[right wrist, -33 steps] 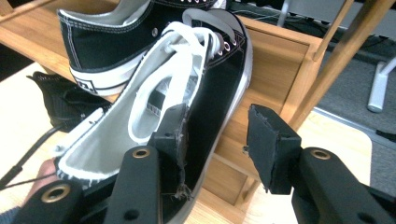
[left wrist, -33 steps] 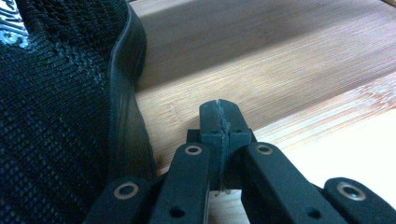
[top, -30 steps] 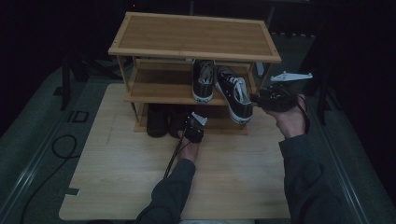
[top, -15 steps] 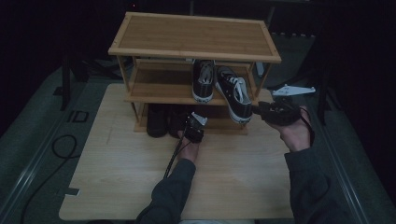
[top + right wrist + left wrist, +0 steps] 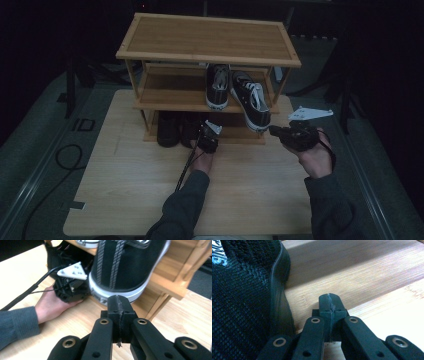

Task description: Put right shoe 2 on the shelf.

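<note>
A black canvas sneaker [image 5: 251, 100] with white laces lies on the bamboo rack's middle shelf [image 5: 170, 97], its white-soled heel [image 5: 125, 267] hanging over the front edge. A matching sneaker [image 5: 218, 86] sits to its left. My right gripper [image 5: 274, 131] is shut and empty, its tips [image 5: 118, 301] just short of that heel. My left gripper [image 5: 202, 133] is shut and empty down at the bottom shelf [image 5: 362, 275], right beside a black knit shoe [image 5: 244, 302].
The rack [image 5: 207, 37] stands at the far side of a light wooden table [image 5: 130, 185]. Another dark shoe [image 5: 167, 130] sits on the bottom shelf to the left. A cable [image 5: 182, 172] trails from the left gripper. The rack's right post [image 5: 162, 302] stands near my right gripper.
My right gripper has drawn back toward the person and lower, away from the overhanging sneaker's heel. The left gripper and the shoes have stayed put.
</note>
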A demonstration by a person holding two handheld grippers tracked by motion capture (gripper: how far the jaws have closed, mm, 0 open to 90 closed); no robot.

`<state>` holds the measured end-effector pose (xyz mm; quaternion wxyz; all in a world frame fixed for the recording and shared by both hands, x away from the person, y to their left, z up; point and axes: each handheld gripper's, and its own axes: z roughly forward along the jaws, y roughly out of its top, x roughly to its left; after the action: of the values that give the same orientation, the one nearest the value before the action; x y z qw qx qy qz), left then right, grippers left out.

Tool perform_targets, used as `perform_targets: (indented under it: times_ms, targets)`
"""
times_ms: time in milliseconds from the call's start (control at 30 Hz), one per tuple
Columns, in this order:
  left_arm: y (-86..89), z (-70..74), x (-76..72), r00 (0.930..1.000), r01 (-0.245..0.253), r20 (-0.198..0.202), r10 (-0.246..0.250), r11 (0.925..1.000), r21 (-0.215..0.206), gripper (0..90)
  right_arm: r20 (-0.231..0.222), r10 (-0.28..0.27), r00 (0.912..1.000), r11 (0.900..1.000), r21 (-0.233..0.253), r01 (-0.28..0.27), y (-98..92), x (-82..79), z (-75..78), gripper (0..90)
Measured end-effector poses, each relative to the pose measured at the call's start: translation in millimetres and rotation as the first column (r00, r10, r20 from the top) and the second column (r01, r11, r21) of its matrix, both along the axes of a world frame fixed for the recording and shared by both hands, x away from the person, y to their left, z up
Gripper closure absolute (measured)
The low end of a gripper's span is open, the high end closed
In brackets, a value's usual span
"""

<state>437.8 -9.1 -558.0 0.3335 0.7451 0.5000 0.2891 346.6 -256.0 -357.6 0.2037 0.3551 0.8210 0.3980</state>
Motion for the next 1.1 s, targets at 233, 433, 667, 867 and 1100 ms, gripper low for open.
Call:
perform_targets:
  times_ms: [233, 433, 667, 867, 1100]
  targets:
    - [0.0, 0.0, 0.0, 1.0, 0.0, 0.0, 0.0, 1.0, -0.001, 90.0, -0.012, 0.016, 0.9998, 1.0, -0.016, -0.016, 6.0, -1.9, -5.4, 90.0]
    - [0.0, -0.1, 0.1, 1.0, -0.001, 0.001, 0.001, 1.0, -0.002, 90.0, -0.018, 0.012, 0.9998, 1.0, -0.02, -0.013, 7.7, 0.3, -8.5, 90.0]
    - [-0.4, -0.1, 0.0, 1.0, -0.002, 0.001, 0.002, 1.0, -0.003, 90.0, -0.007, 0.005, 1.0, 1.0, 0.002, -0.005, 8.5, 0.8, -6.1, 90.0]
    - [-0.3, -0.1, 0.0, 1.0, -0.002, 0.0, 0.002, 1.0, -0.002, 90.0, -0.01, 0.02, 0.9998, 1.0, 0.005, -0.02, 14.6, 1.7, -6.7, 90.0]
    - [-0.5, -0.2, 0.0, 1.0, -0.004, 0.001, 0.004, 1.0, -0.003, 90.0, -0.014, 0.036, 0.9993, 0.999, 0.02, -0.036, 22.5, 2.9, -6.6, 90.0]
